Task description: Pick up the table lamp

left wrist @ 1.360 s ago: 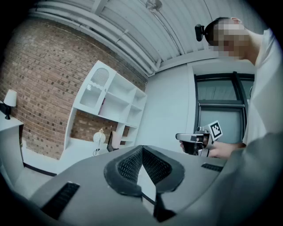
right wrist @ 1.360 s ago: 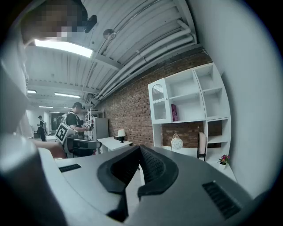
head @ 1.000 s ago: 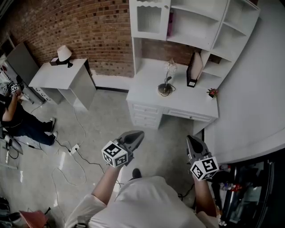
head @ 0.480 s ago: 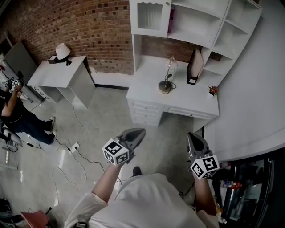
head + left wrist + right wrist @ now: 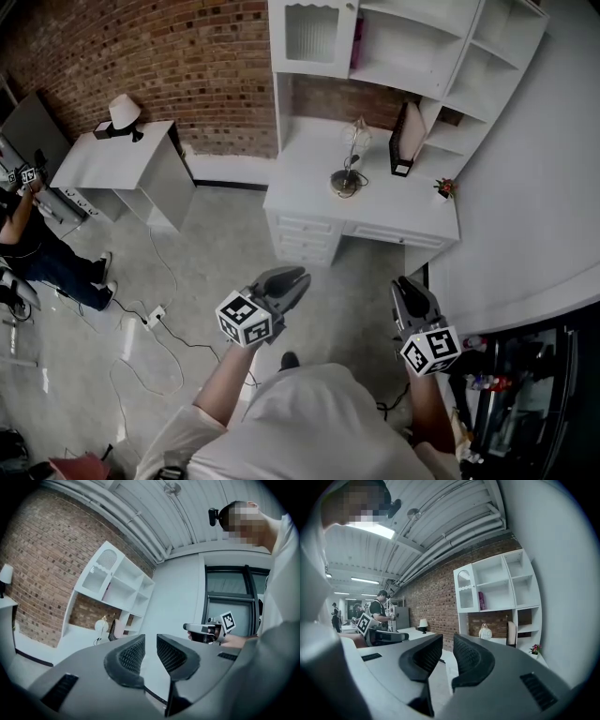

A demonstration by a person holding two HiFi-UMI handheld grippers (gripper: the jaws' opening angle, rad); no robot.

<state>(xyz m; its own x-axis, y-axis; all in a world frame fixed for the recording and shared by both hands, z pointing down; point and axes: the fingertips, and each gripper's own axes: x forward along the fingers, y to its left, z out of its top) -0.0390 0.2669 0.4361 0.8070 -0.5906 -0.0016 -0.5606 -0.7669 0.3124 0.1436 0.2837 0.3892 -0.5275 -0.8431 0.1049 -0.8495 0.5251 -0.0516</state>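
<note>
12 o'clock: open floor ahead of left gripper and right gripper, then white desk; shelf unit caps it.

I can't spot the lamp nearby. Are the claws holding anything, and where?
Nothing. The grey left gripper and right gripper have just been opening, with nothing between the jaws.

The grey left gripper has just been opening: its dark ribbed fingers, together a second ago, now stand slightly apart with nothing between them. The grey right gripper has likewise just been opening, its fingers parted and empty. In the head view, the small white side surface has slid slightly toward the left edge
</note>
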